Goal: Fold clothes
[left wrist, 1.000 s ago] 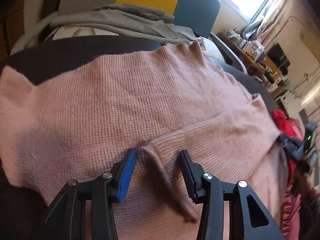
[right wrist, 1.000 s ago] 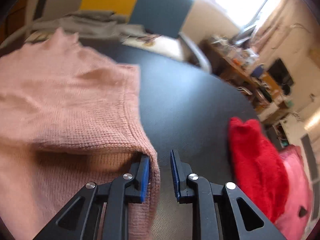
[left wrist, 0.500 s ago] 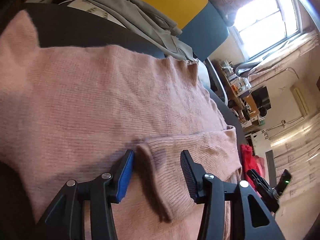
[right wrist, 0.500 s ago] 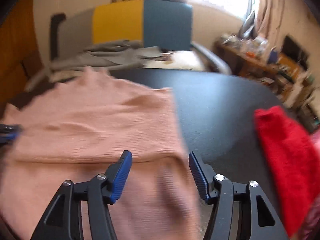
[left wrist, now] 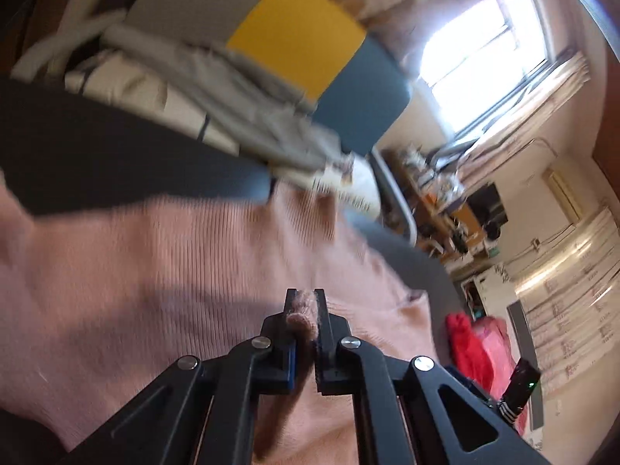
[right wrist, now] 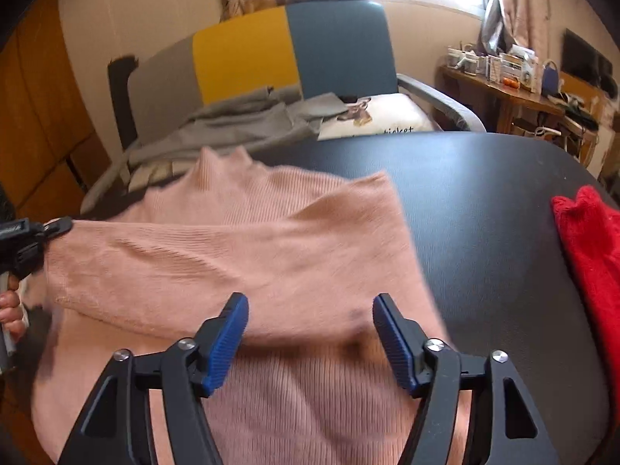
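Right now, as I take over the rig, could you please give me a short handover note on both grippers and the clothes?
Left gripper: shut on the cuff of the pink sweater, whose sleeve lies stretched across the chest.
Right gripper: open, holding nothing, above the sweater's lower body.
Sweater: spread flat on the black table, collar toward the chair. A red garment lies at the table's right edge; grey clothes rest on the chair.
Done: one sleeve brought over the body.
Left: lay the cuff down, fold in the other sleeve if it is not in yet, then fold the body; the red garment may come after.
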Motion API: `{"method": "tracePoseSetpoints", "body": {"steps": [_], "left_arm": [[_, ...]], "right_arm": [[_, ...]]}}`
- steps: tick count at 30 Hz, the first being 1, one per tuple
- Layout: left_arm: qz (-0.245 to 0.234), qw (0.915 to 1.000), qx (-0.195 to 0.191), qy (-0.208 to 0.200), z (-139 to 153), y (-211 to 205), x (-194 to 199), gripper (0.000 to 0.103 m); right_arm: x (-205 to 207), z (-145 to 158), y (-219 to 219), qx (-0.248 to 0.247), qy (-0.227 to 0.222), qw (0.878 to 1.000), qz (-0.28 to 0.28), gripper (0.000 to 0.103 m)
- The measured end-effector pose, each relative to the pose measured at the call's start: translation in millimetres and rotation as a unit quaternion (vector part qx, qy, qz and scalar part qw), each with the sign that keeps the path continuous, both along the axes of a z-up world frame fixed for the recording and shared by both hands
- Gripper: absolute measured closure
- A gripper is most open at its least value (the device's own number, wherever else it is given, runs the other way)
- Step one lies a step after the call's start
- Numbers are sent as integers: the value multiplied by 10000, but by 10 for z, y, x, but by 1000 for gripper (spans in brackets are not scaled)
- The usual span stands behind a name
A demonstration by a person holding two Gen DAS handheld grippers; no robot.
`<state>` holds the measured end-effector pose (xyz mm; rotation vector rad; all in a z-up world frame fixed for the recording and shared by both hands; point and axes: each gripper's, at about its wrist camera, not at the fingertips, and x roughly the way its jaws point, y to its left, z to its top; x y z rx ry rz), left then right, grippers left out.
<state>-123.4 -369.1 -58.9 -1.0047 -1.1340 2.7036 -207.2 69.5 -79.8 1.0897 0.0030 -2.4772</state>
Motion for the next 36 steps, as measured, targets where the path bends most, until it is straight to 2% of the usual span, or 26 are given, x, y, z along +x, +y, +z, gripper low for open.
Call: {"method": "tracePoseSetpoints", "body": {"steps": [2, 4, 11, 14, 15, 19, 22, 26, 28, 30, 32, 34, 36], "left_arm": [[12, 9999, -139, 56, 100, -45, 15, 98], [12, 9995, -301, -73, 89, -57, 4, 98], [218, 9933, -535, -1003, -406, -175, -66, 98], [399, 9937, -348, -991, -464, -267, 59, 98], [443, 9932, -359, -1013, -478, -281, 106, 98], [561, 9897, -548, -1199, -557, -337, 229, 99], [477, 9899, -441, -1263, -615, -370, 226, 99], [408, 9879, -615, -1365, -624, -321, 141, 98], [476, 9889, -514, -1306, -603, -351, 144, 98], [528, 9897, -460, -1252, -584, -387, 142, 98], [504, 9897, -534, -1233, -569, -398, 104, 98], [450, 9879, -720, -1301, -578, -385, 43, 98], [416, 9868, -727, -1383, -621, -385, -26, 98]], "right_arm": [[-106, -1, 0, -123, -84, 9999, -34, 32], [-223, -64, -34, -214, -194, 9996, -52, 32], [-531, -374, -217, -213, -634, 9977, -76, 32], [-523, -383, -287, -214, -638, 9976, 169, 20], [-512, -383, -311, -177, -638, 9975, 256, 20], [-518, -243, -189, -928, -714, 9922, 420, 20], [-607, -54, -15, -1442, -609, 9876, 129, 20], [-800, 45, -150, -1399, -570, 9880, 310, 20], [-937, 27, -271, -1276, -580, 9896, 331, 20], [-1113, -83, -395, -1258, -792, 9882, 372, 20], [-1252, -260, -487, -1003, -1003, 9896, 255, 20], [-1257, -376, -522, -887, -873, 9920, 226, 19], [-1219, -462, -558, -746, -676, 9946, 251, 18]]}}
